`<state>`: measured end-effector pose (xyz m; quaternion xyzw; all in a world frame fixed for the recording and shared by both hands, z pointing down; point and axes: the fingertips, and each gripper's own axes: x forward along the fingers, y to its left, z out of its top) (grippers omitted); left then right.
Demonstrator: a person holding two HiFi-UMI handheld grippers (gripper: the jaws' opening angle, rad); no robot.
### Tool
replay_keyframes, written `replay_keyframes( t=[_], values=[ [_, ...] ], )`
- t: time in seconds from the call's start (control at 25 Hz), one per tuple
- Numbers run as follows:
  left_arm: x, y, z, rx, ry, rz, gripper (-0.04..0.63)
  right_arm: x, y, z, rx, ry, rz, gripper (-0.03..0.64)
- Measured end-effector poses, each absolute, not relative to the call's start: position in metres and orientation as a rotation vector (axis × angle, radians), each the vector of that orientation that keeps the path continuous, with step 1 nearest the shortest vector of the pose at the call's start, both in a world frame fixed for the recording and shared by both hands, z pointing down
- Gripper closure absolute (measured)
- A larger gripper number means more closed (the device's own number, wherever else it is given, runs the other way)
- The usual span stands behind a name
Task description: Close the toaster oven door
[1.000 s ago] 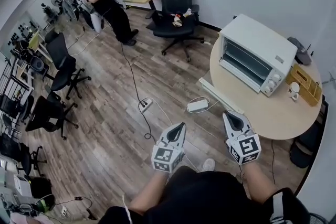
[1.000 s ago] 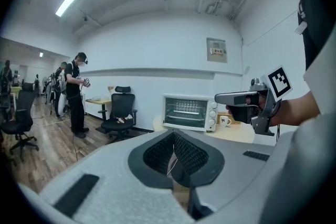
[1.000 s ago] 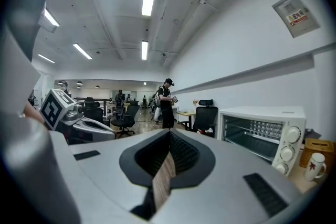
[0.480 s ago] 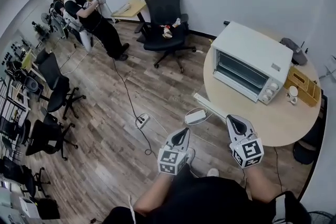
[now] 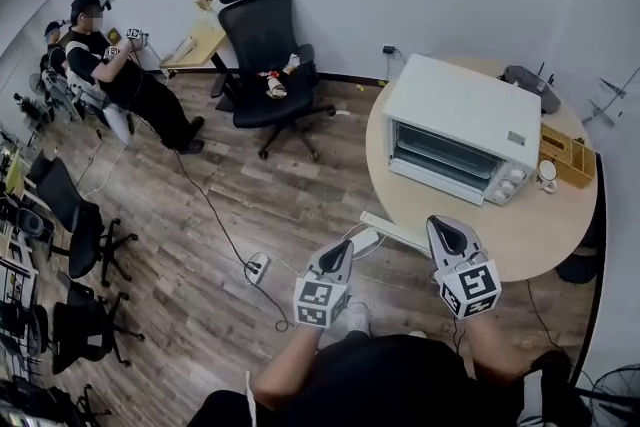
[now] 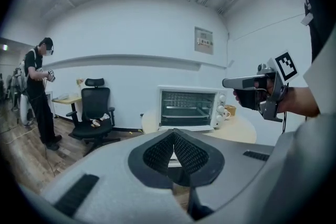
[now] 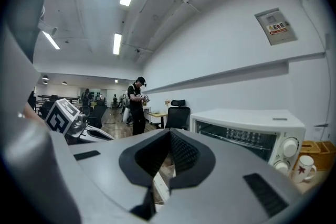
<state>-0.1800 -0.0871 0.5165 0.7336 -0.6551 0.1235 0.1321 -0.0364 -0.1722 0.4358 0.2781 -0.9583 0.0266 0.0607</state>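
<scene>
1. The white box-shaped toaster oven is sitting on the round beige desk, front facing the person. Its dark inside w/ wire racks is showing, so the door is prob. standing open.
2. A long white bar is lying parallel to the oven front at the desk's near edge. It could be the door's handle edge w/ clear glass behind it; can't tell for sure.
3. The right claw is hovering at the near desk edge, w/ the oven straight ahead & well apart. Its jaws are pressing together on nothing.
4. The left claw is hanging off-desk over the wood floor, oven lying ahead-right. It's also pressed together & empty. The right one is nearer.
5. The door's long axis is running left-right across the way both claws are pointing, so the next move is prob. calling for a lift-and-push w/ closed tips.
6. Hinge & glass are hard to make out. A small white mug & a wooden box are sitting by the oven's knob end, away from the oven's front.
</scene>
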Motion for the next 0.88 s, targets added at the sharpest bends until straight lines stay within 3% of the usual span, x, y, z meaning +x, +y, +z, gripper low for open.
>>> replay_keyframes(
  t=[0.6, 0.88],
  values=[
    [-0.204, -0.145, 0.54, 2.5, -1.512, 0.53, 0.591, -0.066, -0.201, 0.453, 1.145, -2.72, 0.078, 0.617],
    [-0.205, -0.15, 0.579, 2.614, -1.442, 0.927, 0.591, -0.072, -0.208, 0.463, 1.171, -2.702, 0.113, 0.617]
  ],
)
